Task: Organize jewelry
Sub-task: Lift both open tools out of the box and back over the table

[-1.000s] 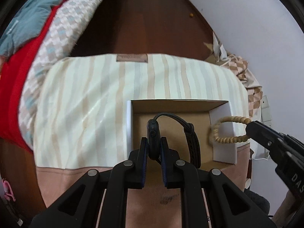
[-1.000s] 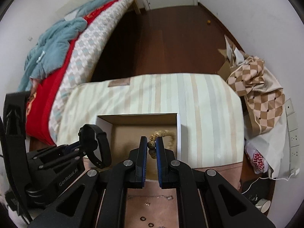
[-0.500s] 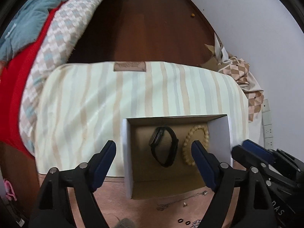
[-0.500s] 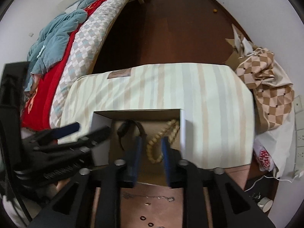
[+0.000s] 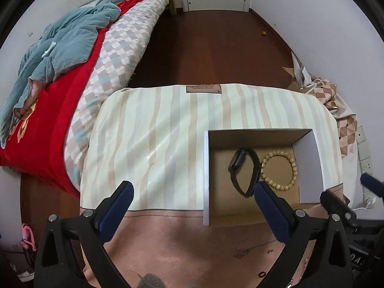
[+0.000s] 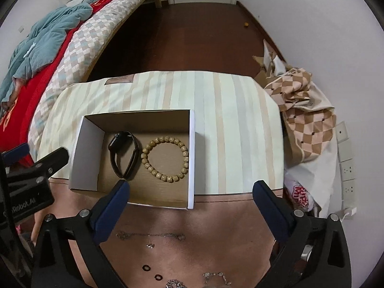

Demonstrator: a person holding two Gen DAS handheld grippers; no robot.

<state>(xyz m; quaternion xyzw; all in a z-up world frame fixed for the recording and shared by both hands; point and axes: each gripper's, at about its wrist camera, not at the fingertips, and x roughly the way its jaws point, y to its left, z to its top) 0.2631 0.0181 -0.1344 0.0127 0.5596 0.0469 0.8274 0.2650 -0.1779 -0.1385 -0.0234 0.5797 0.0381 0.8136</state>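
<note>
An open cardboard box (image 6: 191,148) with white outer walls sits on the striped mat. Inside lie a black smartwatch (image 6: 123,153) and a wooden bead bracelet (image 6: 164,159), side by side; both also show in the left wrist view, the watch (image 5: 244,171) and the bracelet (image 5: 279,170). My left gripper (image 5: 193,189) is open and empty, raised in front of the box (image 5: 206,175). My right gripper (image 6: 190,189) is open and empty above the box's near edge. A thin chain necklace (image 6: 150,236), two small dark rings (image 6: 151,272) and other silver pieces (image 6: 216,276) lie on the pink mat border.
The striped mat (image 6: 228,124) covers a small table. A bed with red and teal bedding (image 5: 60,72) stands at the left. A checked bag (image 6: 307,124) and wall sockets (image 6: 346,160) are at the right. Dark wooden floor (image 5: 204,48) lies beyond.
Both grippers let go, the left of the watch and the right of the bracelet, opened wide and pulled back and up. Both pieces now rest in the box.
</note>
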